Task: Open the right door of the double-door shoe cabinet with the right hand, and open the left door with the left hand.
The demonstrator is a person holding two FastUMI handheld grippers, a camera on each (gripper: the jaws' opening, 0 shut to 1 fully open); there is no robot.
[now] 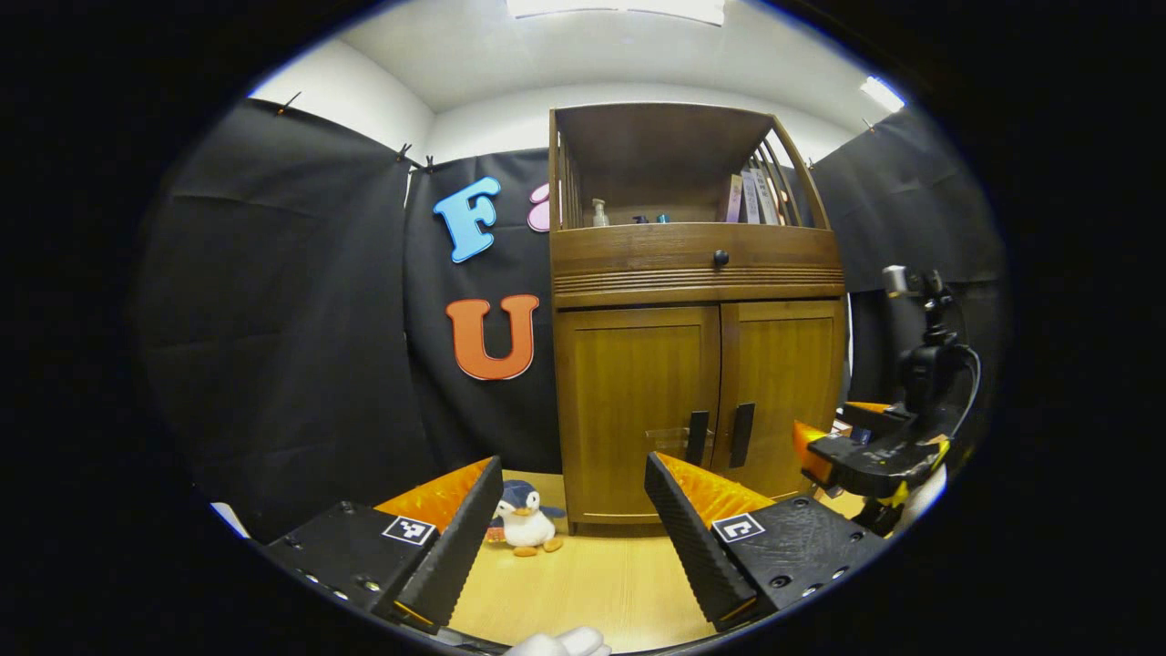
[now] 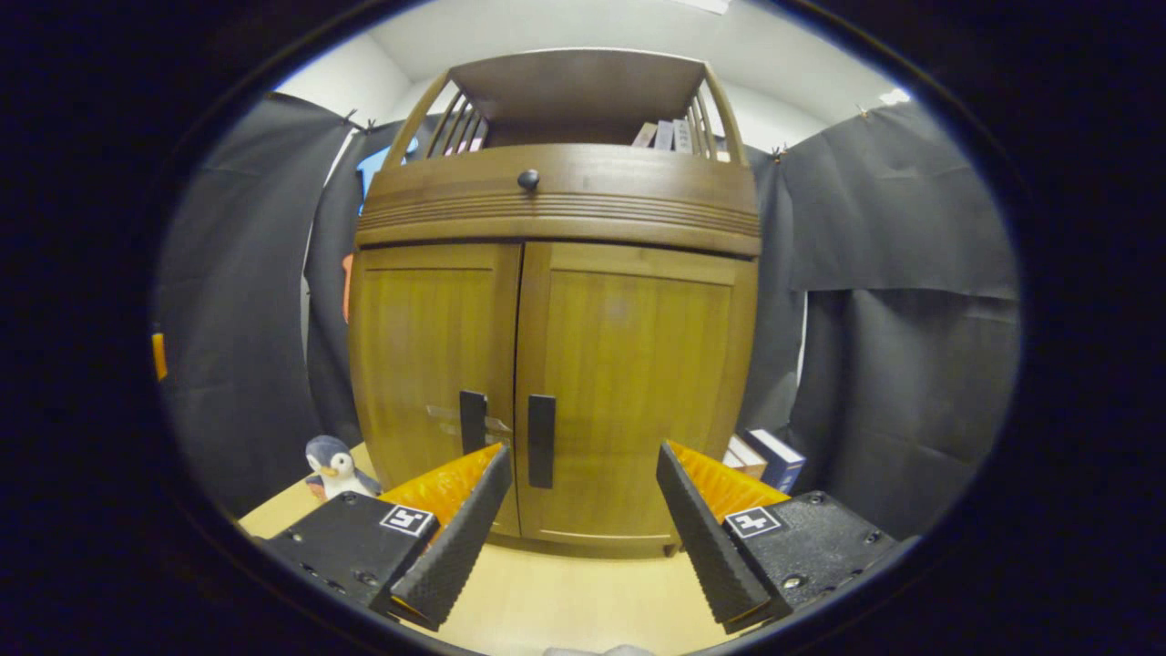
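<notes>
Nothing of the job is done yet. Both doors of the shoe cabinet (image 2: 556,364) are seen shut, with the right door (image 2: 638,401) and the left door (image 2: 437,364) meeting in the middle. Two dark handles sit side by side there: the right handle (image 2: 541,441) and the left handle (image 2: 473,421).

The right claw (image 2: 583,538) is held wide apart and nothing is gripped in it. It is pointed at the doors, close to them, with the right handle just above its left finger. The left claw (image 1: 569,538) is also held wide apart and empty, and it is kept farther back from the cabinet. From the left gripper view the right claw can be seen near the cabinet's right side.

Both doors are still to be pulled open, the right one first.

The cabinet is stood on a pale wooden floor (image 2: 547,592). A toy penguin (image 1: 526,519) is set on the floor just left of the cabinet. Some books (image 2: 765,458) are leaned at its right side. A drawer with a round knob (image 2: 528,179) is seen above the doors, and a shelf with small bottles and books above that. Black cloth is hung all around, under a white ceiling with lights.
</notes>
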